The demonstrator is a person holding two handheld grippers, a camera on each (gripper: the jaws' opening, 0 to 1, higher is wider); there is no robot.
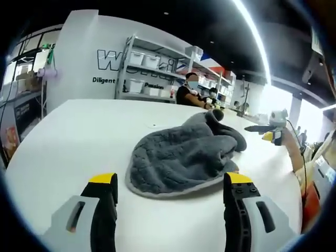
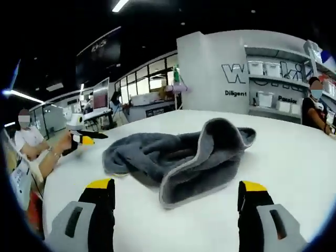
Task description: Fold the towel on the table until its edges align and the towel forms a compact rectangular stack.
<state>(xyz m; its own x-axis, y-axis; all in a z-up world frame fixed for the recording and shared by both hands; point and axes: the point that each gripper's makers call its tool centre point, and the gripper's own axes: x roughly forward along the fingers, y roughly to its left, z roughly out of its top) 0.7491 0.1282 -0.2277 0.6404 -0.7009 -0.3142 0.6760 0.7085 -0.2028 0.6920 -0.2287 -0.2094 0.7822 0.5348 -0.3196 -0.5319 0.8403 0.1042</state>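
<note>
The crumpled towel (image 1: pixel 181 157) lies on the table (image 1: pixel 79 136), just ahead of both grippers (image 1: pixel 170 191) (image 2: pixel 176 194), whose jaws gape empty.

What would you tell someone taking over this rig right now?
Left tongs: open, empty, hovering short of the crumpled grey terry-cloth towel.
Right tongs: open, empty, facing the same towel from its other side.
Towel lies bunched in a loose heap on the white table, one edge curled up.
Done: no fold yet.
Left: spread it flat, fold edge to edge into a compact rectangle.
</note>
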